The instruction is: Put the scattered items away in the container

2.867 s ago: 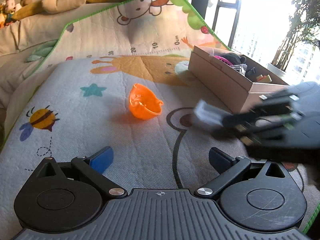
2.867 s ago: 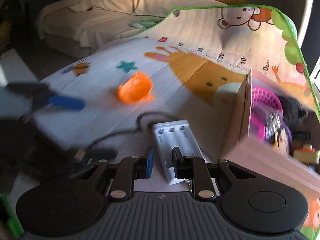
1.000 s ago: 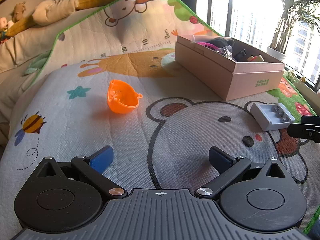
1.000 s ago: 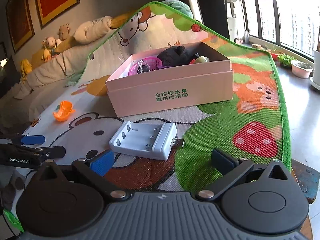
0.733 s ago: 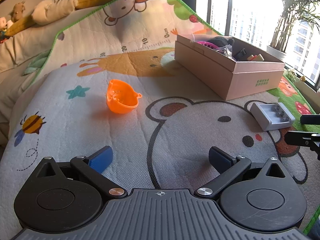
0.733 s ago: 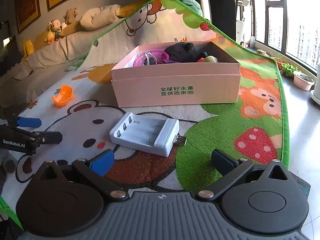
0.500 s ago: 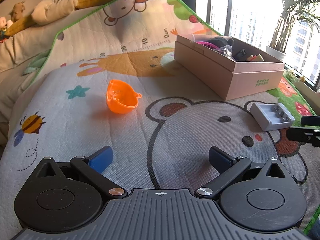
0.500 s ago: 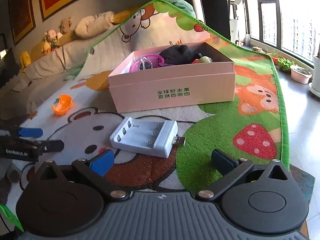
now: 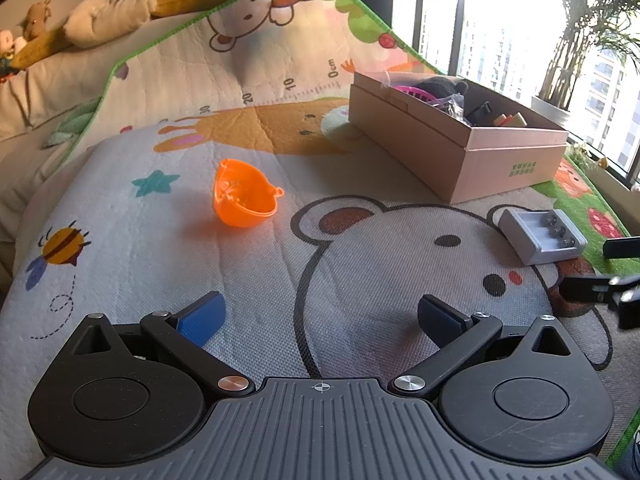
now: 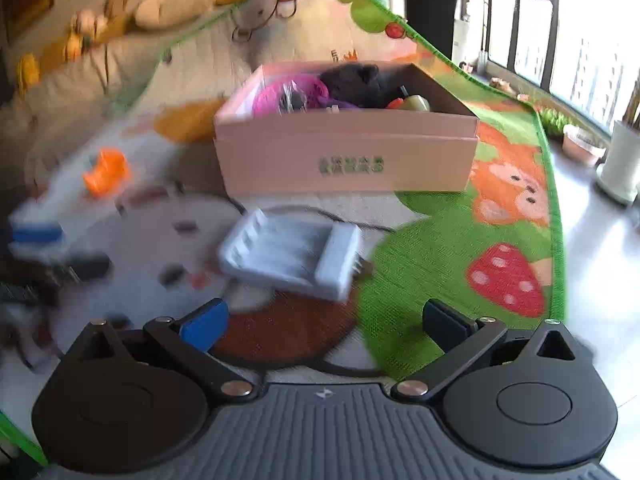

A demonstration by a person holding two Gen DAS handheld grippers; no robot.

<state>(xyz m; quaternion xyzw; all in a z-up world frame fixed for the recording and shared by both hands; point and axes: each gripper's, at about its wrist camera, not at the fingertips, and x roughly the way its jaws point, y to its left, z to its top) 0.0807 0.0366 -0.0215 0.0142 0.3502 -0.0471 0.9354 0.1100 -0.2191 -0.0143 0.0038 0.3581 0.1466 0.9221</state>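
Observation:
A pink cardboard box (image 9: pixel 460 152) (image 10: pixel 348 156) with several toys inside stands on the play mat. An orange plastic cup (image 9: pixel 244 194) (image 10: pixel 106 176) lies on its side to the left. A white battery charger (image 9: pixel 542 236) (image 10: pixel 292 260) lies on the mat in front of the box. My left gripper (image 9: pixel 320 316) is open and empty, well short of the cup. My right gripper (image 10: pixel 326 322) is open too, just short of the charger; that view is blurred. The right gripper's fingers (image 9: pixel 592 286) show at the left wrist view's right edge.
The cartoon play mat (image 9: pixel 360 248) curls up over a sofa at the back. Stuffed toys (image 9: pixel 24 40) lie on the sofa. Past the mat's right edge are bare floor, a white pot (image 10: pixel 620 164) and tall windows.
The right gripper had carried the charger, set it down in front of the box and opened. Now its view is blurred by motion toward the charger. The left gripper has barely moved.

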